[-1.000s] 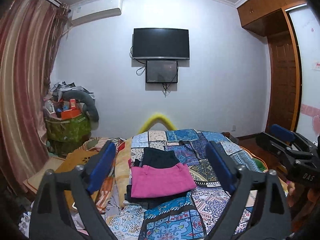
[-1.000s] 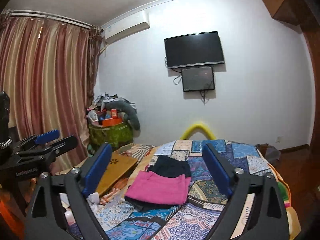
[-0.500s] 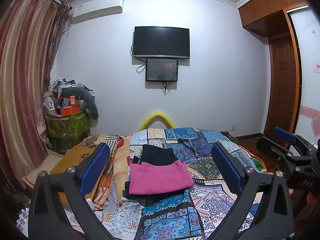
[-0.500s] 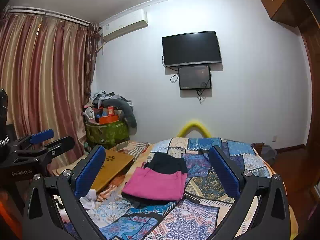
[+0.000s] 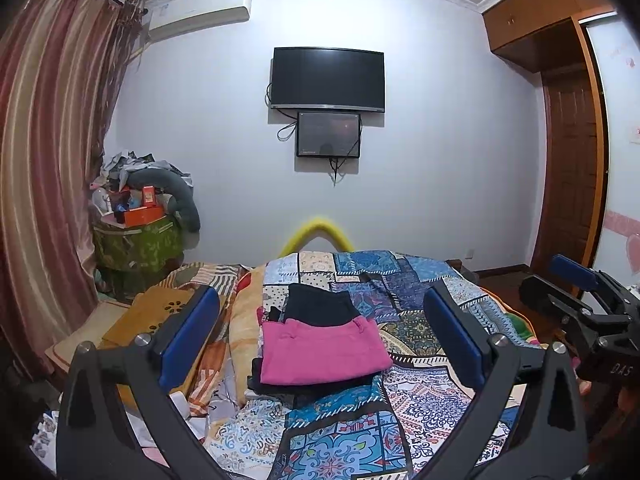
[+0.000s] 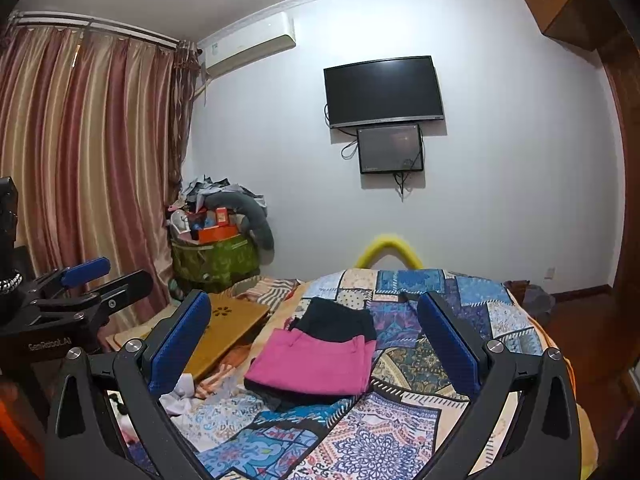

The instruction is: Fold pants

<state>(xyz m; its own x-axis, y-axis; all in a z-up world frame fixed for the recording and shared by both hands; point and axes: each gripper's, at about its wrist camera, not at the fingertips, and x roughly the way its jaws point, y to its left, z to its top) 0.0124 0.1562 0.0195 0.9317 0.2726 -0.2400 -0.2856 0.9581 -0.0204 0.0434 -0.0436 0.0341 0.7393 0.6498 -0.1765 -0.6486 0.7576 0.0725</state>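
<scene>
Folded pink pants (image 5: 320, 352) lie on top of a stack of folded dark garments (image 5: 318, 304) on the patchwork bedspread (image 5: 400, 400); they also show in the right wrist view (image 6: 312, 360). My left gripper (image 5: 320, 340) is open and empty, held above and in front of the stack. My right gripper (image 6: 314, 342) is open and empty too, likewise held back from the stack. Each gripper shows at the edge of the other's view: the right one (image 5: 576, 292) and the left one (image 6: 92, 280).
A wooden lap table (image 6: 224, 332) lies left of the stack, with loose cloth (image 6: 180, 392) by it. A green basket piled with clutter (image 5: 136, 240) stands by the curtain (image 5: 48, 160). A yellow bed arch (image 5: 316, 232), wall TV (image 5: 328, 78) and wooden door (image 5: 572, 176) are beyond.
Both grippers have drawn back and risen a little from the bed, with jaws slightly wider apart. The pink pants stay folded on the stack.
</scene>
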